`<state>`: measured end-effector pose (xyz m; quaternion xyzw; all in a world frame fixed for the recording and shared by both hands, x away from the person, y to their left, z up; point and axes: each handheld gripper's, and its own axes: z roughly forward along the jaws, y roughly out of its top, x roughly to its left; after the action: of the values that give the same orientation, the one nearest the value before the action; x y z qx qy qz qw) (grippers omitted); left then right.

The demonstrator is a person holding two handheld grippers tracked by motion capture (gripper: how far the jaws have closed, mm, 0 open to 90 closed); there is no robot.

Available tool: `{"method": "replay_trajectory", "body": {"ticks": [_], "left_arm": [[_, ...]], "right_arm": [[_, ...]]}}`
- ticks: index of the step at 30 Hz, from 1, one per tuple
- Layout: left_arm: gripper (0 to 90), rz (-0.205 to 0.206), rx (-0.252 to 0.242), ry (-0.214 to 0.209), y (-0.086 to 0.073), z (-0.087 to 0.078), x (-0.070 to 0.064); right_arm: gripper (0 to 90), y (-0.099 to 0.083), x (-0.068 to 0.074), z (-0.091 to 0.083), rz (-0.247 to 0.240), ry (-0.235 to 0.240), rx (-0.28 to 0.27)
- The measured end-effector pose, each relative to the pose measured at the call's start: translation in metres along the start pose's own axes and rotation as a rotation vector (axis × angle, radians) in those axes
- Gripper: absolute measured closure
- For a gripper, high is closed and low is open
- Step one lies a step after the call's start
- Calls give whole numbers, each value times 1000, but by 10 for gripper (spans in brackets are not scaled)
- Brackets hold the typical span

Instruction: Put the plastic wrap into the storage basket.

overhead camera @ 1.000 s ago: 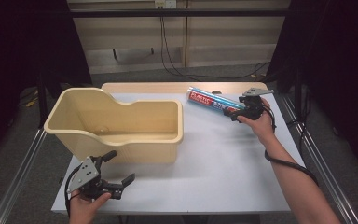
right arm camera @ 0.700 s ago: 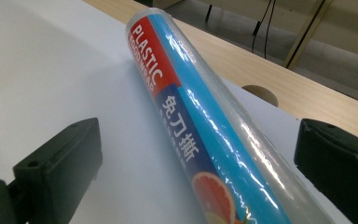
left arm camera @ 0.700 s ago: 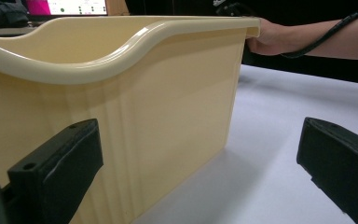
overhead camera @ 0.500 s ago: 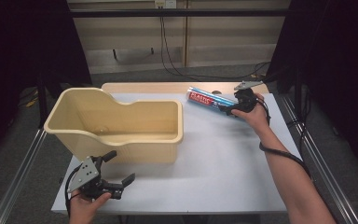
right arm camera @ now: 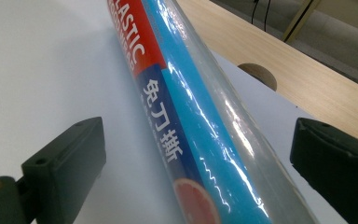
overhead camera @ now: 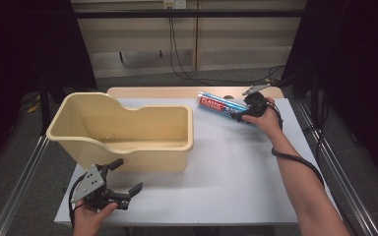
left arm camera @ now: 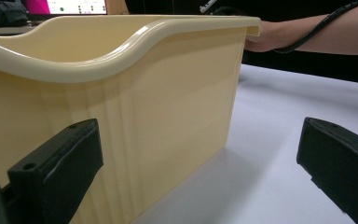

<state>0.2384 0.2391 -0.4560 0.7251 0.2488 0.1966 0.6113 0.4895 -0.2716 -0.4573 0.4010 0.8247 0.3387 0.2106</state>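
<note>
Toward the upper right of the high view, the right gripper [overhead camera: 240, 114] sits at the near end of a blue roll of plastic wrap [overhead camera: 217, 103], which lies flat on the white table [overhead camera: 236, 167] close to its far edge. The roll bears a red panel with the white word "PLASTIC" and points up and left across the frame. In the right gripper view, the roll [right arm camera: 186, 116] runs from the top centre down to the bottom right, passing between the two black jaws. Both jaws stand spread wide, one on each side of the roll, with clear gaps visible; neither touches it. A strip of bare wooden board [right arm camera: 307, 79] with a round hole lies beyond the roll at upper right.

At the lower left of the high view, the left gripper [overhead camera: 120, 184] is held in the person's left hand [overhead camera: 91, 219] at the near edge of the table, just in front of a large cream plastic tub [overhead camera: 123, 128]. The tub stands upright with its opening facing up; one end wall rises higher than the other. In the left gripper view, the tub's outer wall [left arm camera: 168, 107] takes up the left and centre of the frame, and the jaws stand far apart, holding nothing. The person's right forearm [left arm camera: 326, 32], with a black cable across it, appears at the upper right of that view.
</note>
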Motion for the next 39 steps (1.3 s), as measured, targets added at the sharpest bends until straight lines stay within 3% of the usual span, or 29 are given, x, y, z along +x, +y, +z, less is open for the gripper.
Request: {"method": "replay_trajectory", "body": {"ticks": [4, 7, 8, 18, 22, 25, 26, 29, 32, 39], "left_arm": [[0, 1, 2, 0, 0, 0, 0], [0, 1, 2, 0, 0, 0, 0], [0, 1, 2, 1, 0, 0, 0], [0, 4, 2, -4, 0, 0, 0], [0, 3, 0, -6, 0, 1, -1], [0, 8, 3, -6, 1, 1, -2], [0, 9, 3, -10, 1, 1, -2], [0, 7, 5, -8, 0, 1, -1], [0, 1, 4, -9, 0, 1, 0], [0, 0, 3, -9, 0, 1, 0]], "right_arm": [[48, 3, 0, 2, -9, -1, 11], [90, 7, 0, 5, -32, 24, 28], [94, 10, 2, 8, -47, 18, 53], [151, 15, 8, 8, -88, 14, 101], [194, 15, 11, 5, -126, 18, 142], [232, 15, 13, 7, -140, 33, 199], [259, 15, 15, 10, -164, 49, 231], [265, 17, 18, 12, -178, 63, 247], [265, 23, 22, 14, -204, 58, 297], [258, 28, 20, 18, -205, 75, 354]]}}
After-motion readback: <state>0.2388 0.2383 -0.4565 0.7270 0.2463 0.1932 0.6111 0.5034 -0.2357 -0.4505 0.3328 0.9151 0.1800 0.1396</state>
